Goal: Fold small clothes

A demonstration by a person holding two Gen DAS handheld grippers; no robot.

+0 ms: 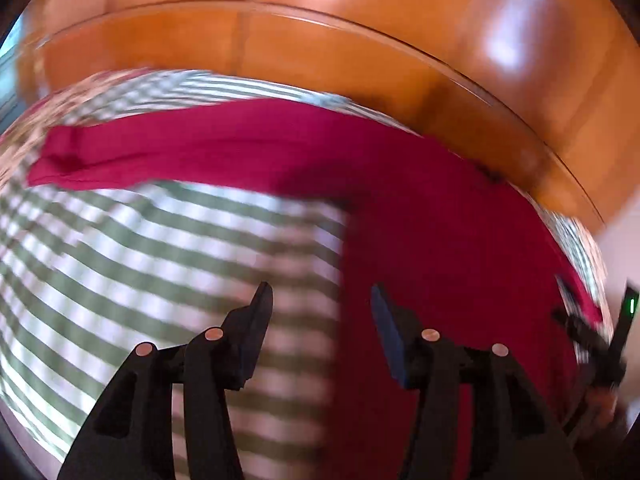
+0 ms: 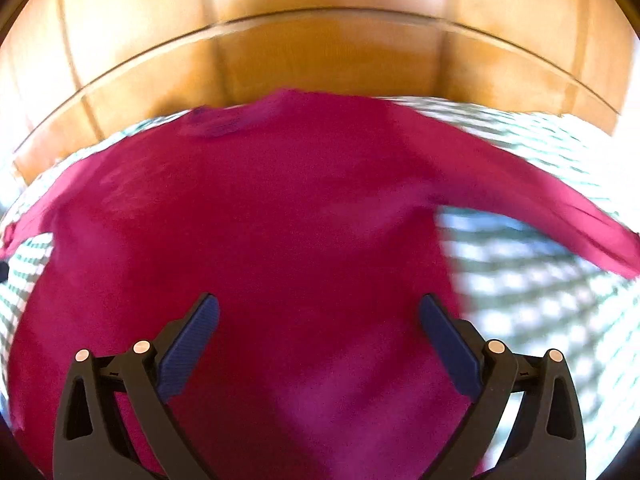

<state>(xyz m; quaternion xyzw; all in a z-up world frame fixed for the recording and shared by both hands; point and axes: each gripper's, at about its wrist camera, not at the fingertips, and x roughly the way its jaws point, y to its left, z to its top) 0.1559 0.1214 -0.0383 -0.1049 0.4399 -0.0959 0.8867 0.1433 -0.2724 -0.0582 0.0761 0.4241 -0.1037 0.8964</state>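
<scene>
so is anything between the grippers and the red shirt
Nothing visible is. The red shirt lies spread flat on the striped cloth. The right gripper hangs open over its body, and the left gripper hangs open over its side edge, with only open air between.

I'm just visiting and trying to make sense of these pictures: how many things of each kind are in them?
Magenta long-sleeved top: 1
Green-and-white striped cloth under the top: 1
Glossy orange-brown wooden board behind the cloth: 1
Black two-finger grippers, both open and empty: 2, the left gripper and the right gripper
Total: 5
</scene>
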